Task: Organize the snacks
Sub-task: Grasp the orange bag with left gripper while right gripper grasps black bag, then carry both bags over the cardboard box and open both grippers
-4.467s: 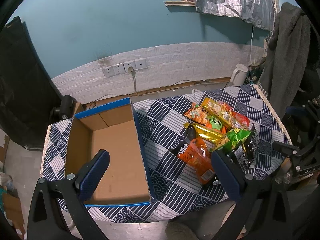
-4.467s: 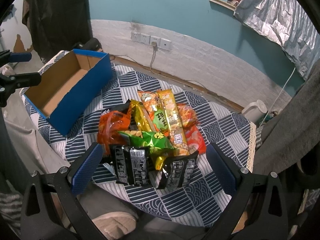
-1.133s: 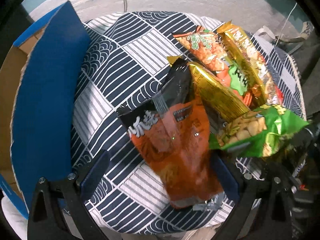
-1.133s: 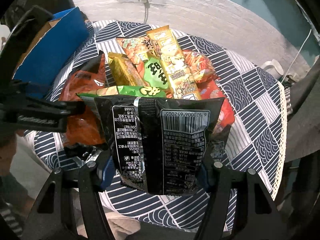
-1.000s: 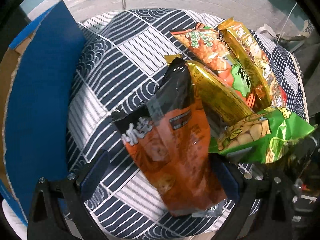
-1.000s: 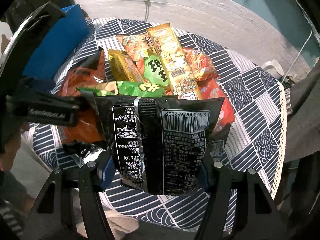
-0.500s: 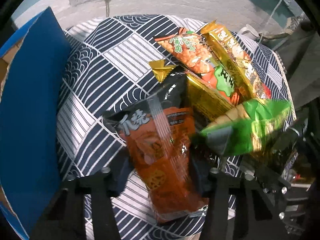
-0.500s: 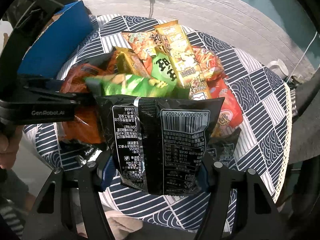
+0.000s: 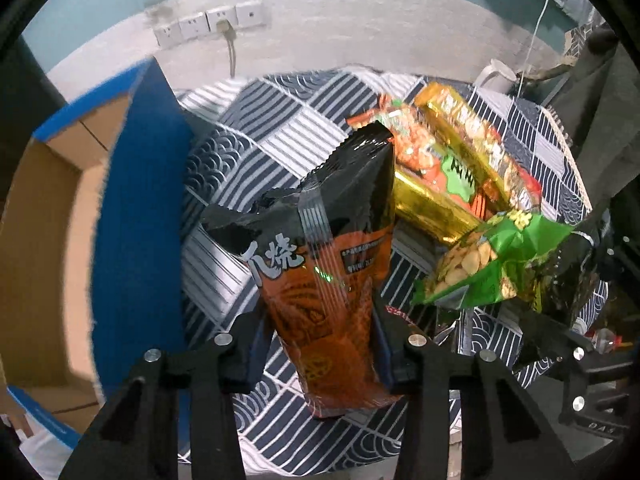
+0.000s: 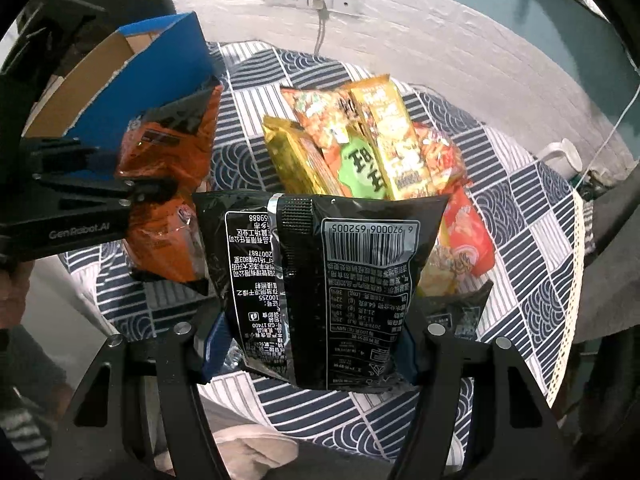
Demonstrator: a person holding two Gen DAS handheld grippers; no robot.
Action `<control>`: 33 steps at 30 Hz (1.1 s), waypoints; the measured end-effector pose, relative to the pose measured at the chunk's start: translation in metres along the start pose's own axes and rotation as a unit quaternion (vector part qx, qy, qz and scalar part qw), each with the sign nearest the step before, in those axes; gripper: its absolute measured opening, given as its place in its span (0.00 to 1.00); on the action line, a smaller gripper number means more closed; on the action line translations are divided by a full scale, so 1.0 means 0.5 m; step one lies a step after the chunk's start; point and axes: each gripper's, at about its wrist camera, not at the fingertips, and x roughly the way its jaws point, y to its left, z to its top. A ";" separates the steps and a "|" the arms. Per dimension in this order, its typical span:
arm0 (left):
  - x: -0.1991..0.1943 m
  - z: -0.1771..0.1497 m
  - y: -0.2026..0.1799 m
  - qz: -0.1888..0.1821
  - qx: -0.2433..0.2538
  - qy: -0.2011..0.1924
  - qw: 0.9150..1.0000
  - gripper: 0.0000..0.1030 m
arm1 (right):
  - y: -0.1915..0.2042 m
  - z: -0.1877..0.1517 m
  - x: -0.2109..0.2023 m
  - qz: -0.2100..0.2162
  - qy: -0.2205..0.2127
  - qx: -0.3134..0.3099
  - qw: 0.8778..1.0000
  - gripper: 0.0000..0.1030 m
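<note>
My left gripper point(image 9: 320, 334) is shut on an orange and black snack bag point(image 9: 320, 264) and holds it lifted above the table; it also shows in the right wrist view point(image 10: 168, 168). My right gripper point(image 10: 312, 344) is shut on a black snack bag point(image 10: 320, 280), back side with barcode facing me, raised above the pile. The pile of snacks lies on the patterned cloth: a gold bag point(image 10: 296, 160), a long yellow bag point(image 10: 388, 144), a red bag point(image 10: 468, 236) and a green peanut bag point(image 9: 492, 260).
An open cardboard box with blue sides point(image 9: 132, 220) stands at the left of the table; it also shows in the right wrist view point(image 10: 148, 76). A white kettle point(image 10: 560, 160) stands at the far right by the wall. Wall sockets point(image 9: 208, 26) sit behind the table.
My left gripper closed on the orange and black bag and lifted it off the cloth. My right gripper kept hold of the black bag and raised it; the green bag shifted.
</note>
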 end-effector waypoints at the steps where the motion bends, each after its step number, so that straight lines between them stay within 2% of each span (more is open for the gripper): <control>1: -0.012 -0.002 0.008 0.003 0.002 -0.006 1.000 0.43 | 0.002 0.002 -0.003 -0.001 -0.002 -0.001 1.000 0.64; 10: -0.100 0.006 0.002 0.028 0.029 -0.065 0.997 0.43 | 0.019 0.029 -0.058 -0.012 -0.028 -0.007 1.000 0.64; 19: -0.181 0.013 0.022 0.007 0.022 -0.094 0.995 0.43 | 0.038 0.068 -0.112 -0.010 -0.060 -0.013 0.998 0.64; 25: -0.217 0.010 0.065 0.001 0.000 -0.107 0.994 0.43 | 0.057 0.104 -0.131 0.001 -0.073 -0.016 0.997 0.64; 33: -0.259 -0.001 0.160 0.018 -0.041 -0.126 0.991 0.43 | 0.126 0.158 -0.139 0.024 -0.080 -0.035 0.996 0.64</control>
